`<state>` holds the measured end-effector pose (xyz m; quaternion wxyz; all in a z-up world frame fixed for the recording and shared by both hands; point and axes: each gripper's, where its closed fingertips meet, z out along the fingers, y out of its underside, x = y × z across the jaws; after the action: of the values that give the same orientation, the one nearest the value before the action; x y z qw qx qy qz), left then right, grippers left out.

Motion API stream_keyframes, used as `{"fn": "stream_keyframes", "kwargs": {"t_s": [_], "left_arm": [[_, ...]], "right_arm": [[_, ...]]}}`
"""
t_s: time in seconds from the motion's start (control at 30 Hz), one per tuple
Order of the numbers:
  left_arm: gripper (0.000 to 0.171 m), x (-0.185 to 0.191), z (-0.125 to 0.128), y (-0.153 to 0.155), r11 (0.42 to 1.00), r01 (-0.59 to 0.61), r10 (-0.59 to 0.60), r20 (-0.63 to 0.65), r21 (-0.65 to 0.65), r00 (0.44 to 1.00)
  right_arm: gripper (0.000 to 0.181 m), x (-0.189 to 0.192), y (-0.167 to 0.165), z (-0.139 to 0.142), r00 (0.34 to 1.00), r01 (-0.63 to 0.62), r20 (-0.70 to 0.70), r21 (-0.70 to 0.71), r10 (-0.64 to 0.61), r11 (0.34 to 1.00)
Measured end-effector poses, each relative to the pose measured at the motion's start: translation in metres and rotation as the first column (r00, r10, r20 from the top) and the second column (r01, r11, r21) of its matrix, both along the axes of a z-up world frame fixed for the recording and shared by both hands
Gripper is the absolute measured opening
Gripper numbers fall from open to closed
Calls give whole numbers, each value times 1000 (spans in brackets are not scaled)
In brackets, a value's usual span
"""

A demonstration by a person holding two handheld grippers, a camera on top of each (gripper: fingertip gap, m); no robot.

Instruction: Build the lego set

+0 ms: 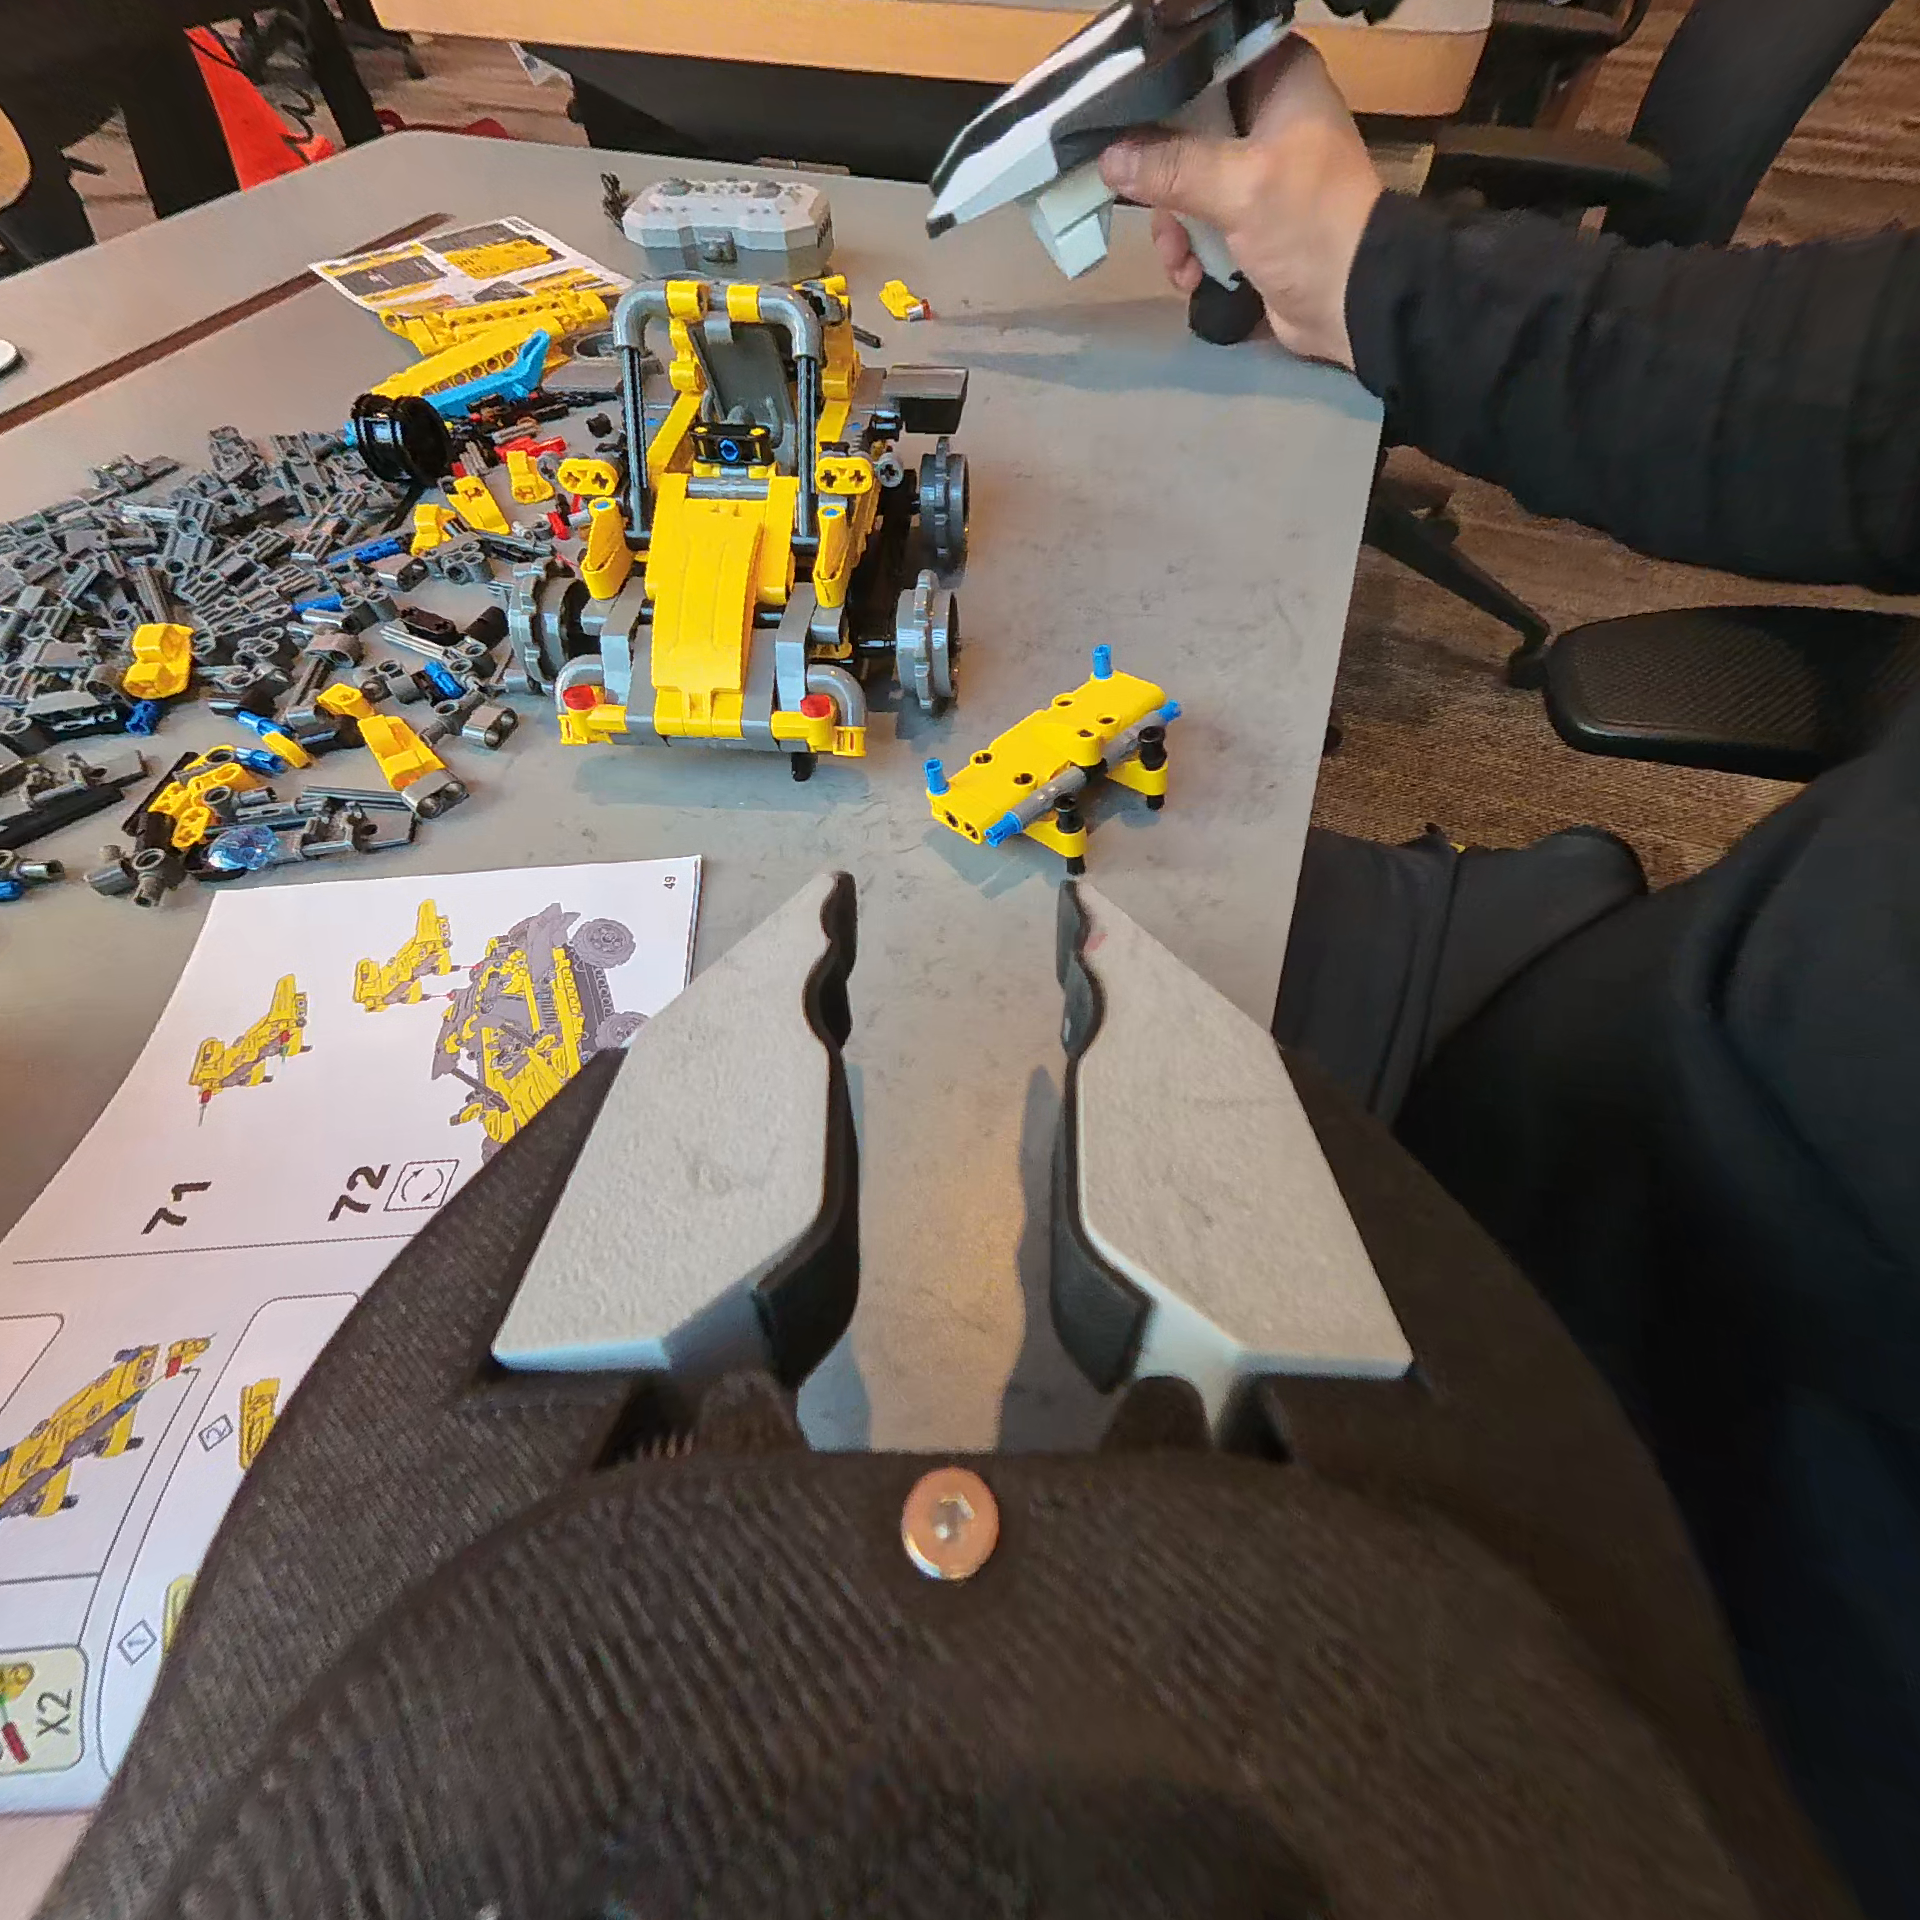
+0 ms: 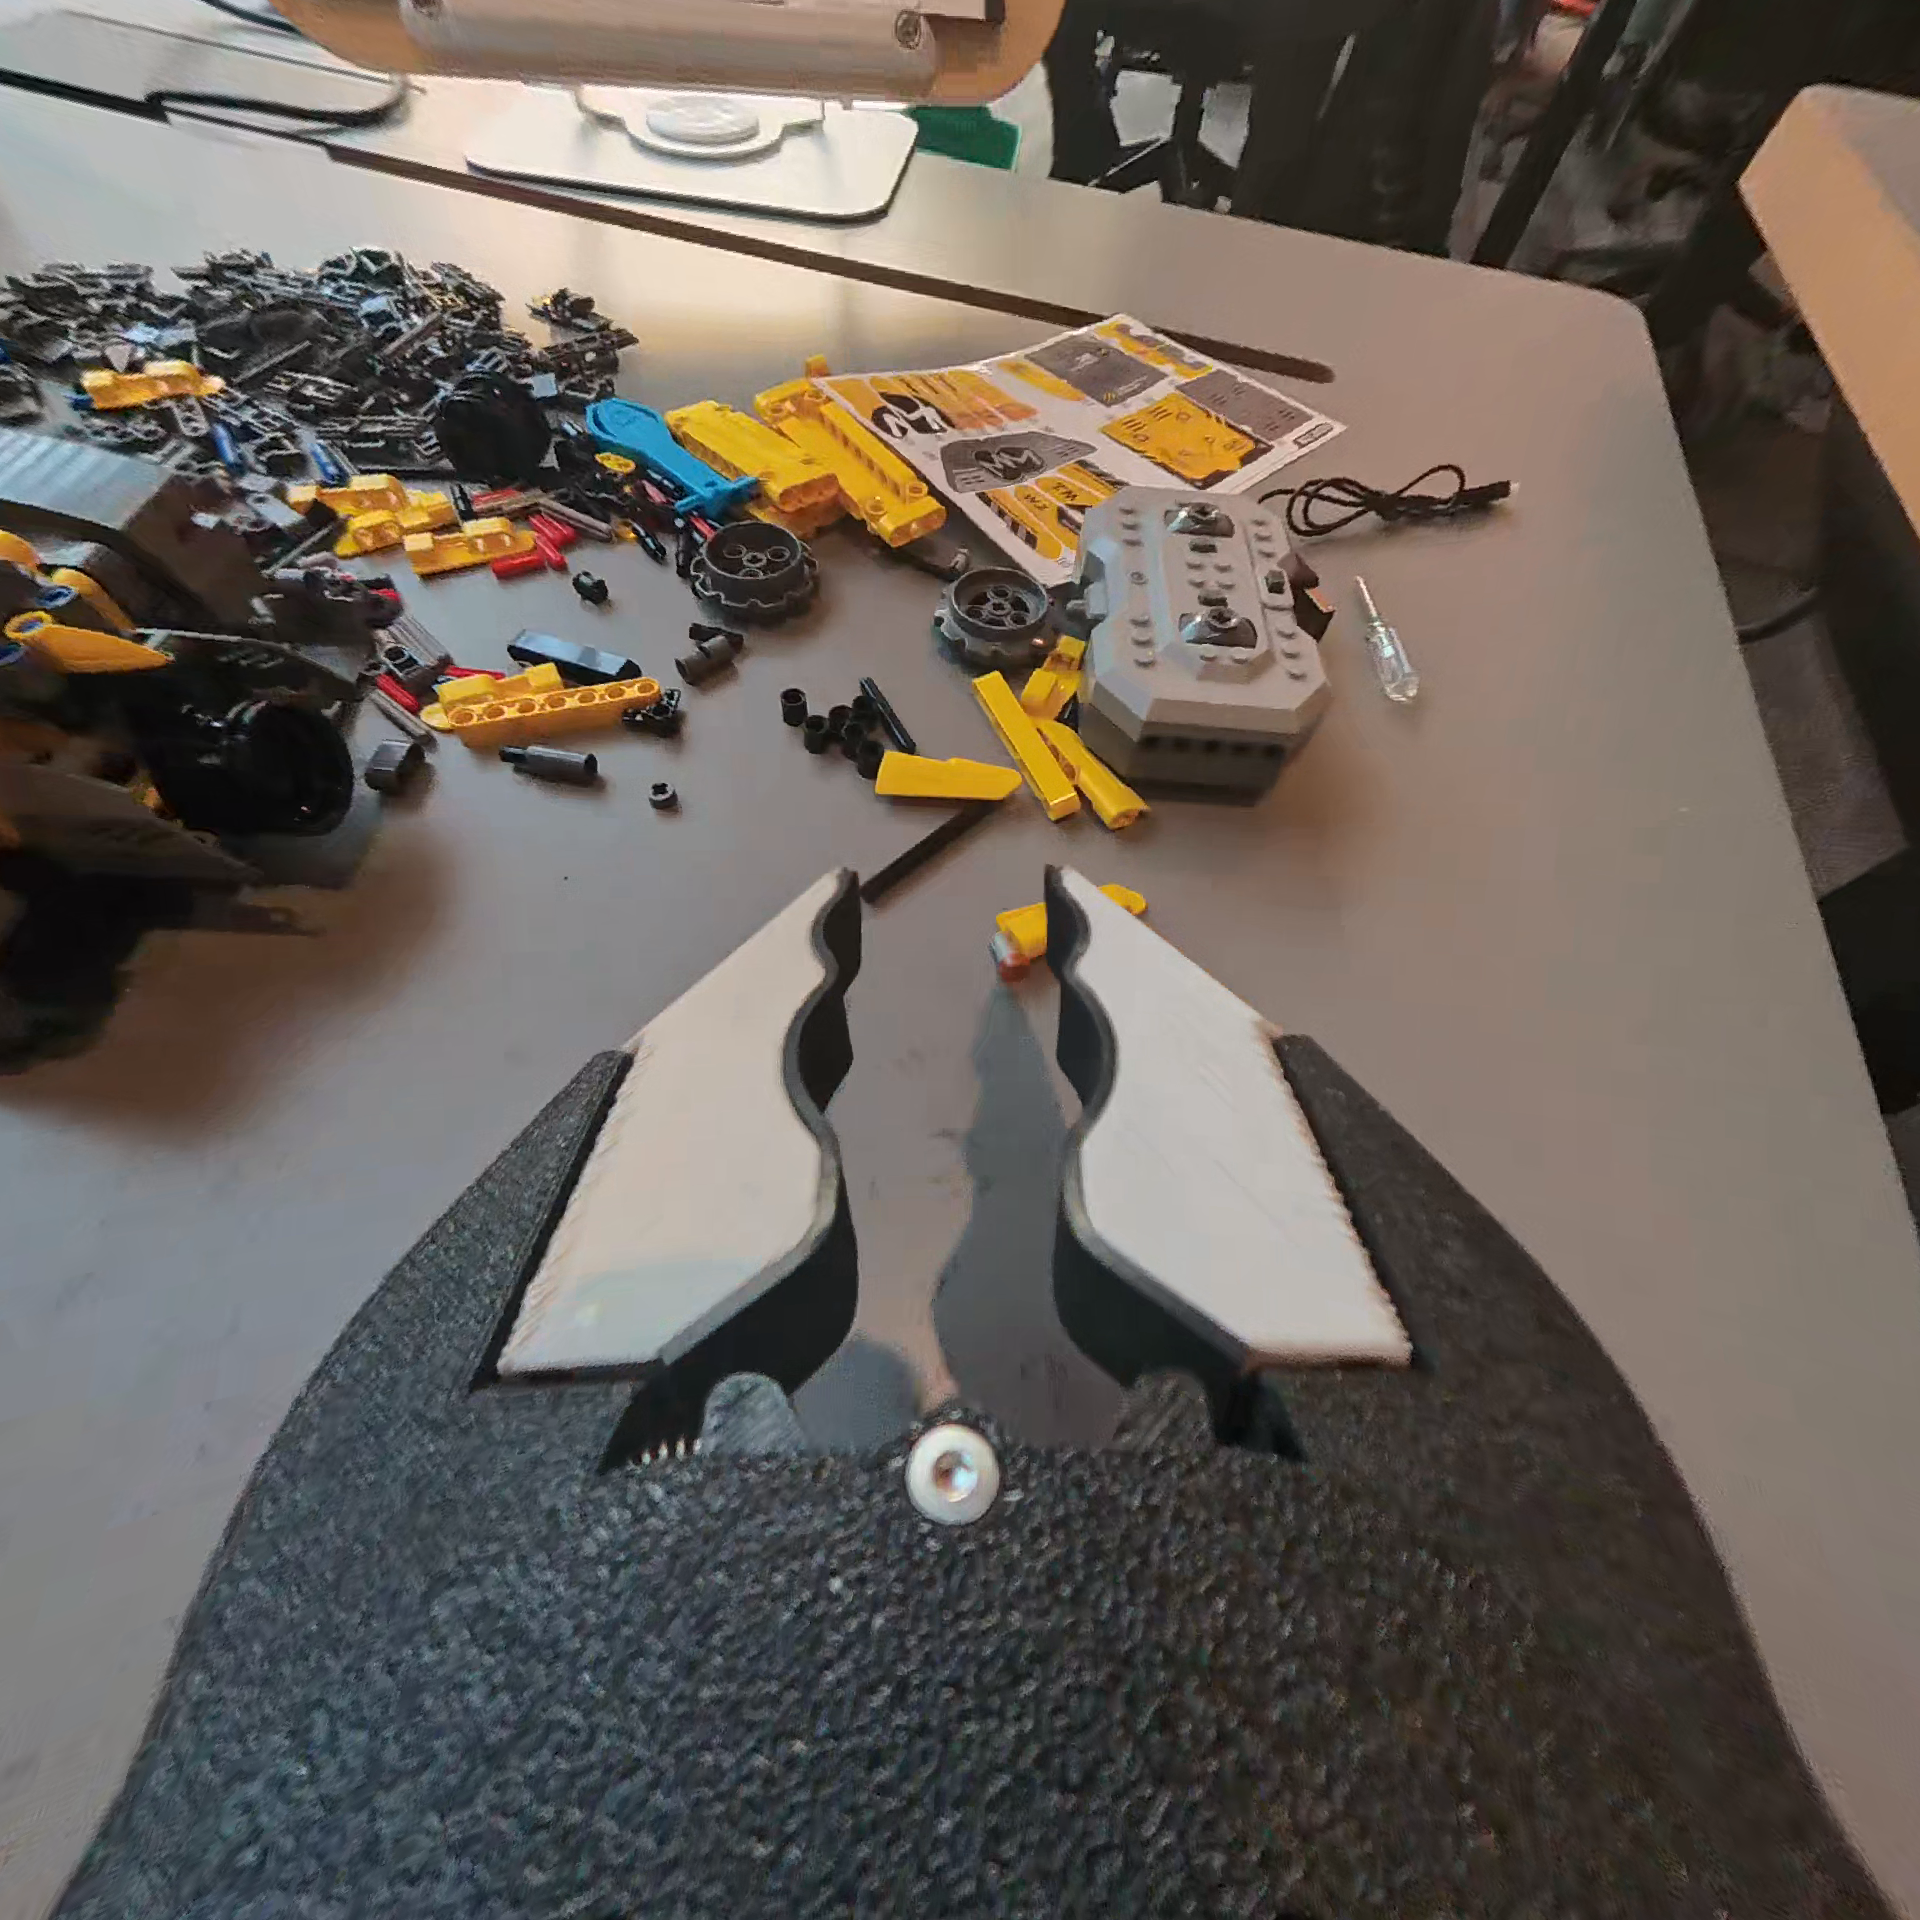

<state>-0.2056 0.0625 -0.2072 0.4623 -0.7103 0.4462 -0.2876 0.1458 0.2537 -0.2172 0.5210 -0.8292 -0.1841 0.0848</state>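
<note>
Two tongs, both parted and empty

Left tongs [image 1: 956, 904] spread wide, hovering over bare grey surface [image 1: 1143, 499], nearest a small yellow brick assembly [image 1: 1049, 758] just ahead. Yellow brick vehicle [image 1: 727, 520] beyond, loose parts pile [image 1: 208, 582] beside, instruction booklet [image 1: 343, 1039] near. Right tongs [image 2: 951, 894] parted too, gripping nothing, over a small yellow piece [image 2: 1023, 925]; grey battery box [image 2: 1195, 634] farther off.

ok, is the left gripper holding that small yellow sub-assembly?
No. The left gripper is open and empty, and the yellow sub-assembly lies on the table ahead of its fingertips.
</note>
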Motion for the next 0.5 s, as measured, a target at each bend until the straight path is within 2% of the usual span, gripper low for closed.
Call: {"fn": "stream_keyframes", "kwargs": {"t_s": [0.13, 0.2, 0.37, 0.43, 0.5], "left_arm": [[35, -1, 1, 1, 1000, 1, -1, 19, -22, 1000], [34, -1, 1, 1, 999, 3, -3, 25, -38, 1000], [37, 1, -5, 2, 997, 8, -8, -4, -71, 1000], [38, -1, -4, 8, 998, -31, 30, -5, -56, 1000], [31, -9, 5, 28, 992, -122, 122, 6, 7, 993]], "right_arm": [[30, -39, 0, 16, 978, -164, -126, 12, 164, 986], [30, -68, 4, 22, 957, -265, -127, -13, 261, 964], [30, -124, 57, 41, 938, -340, -63, 27, 341, 940], [30, -149, 77, 52, 921, -373, -91, 71, 378, 925], [31, -172, 93, 57, 902, -409, -110, 90, 417, 908]]}}
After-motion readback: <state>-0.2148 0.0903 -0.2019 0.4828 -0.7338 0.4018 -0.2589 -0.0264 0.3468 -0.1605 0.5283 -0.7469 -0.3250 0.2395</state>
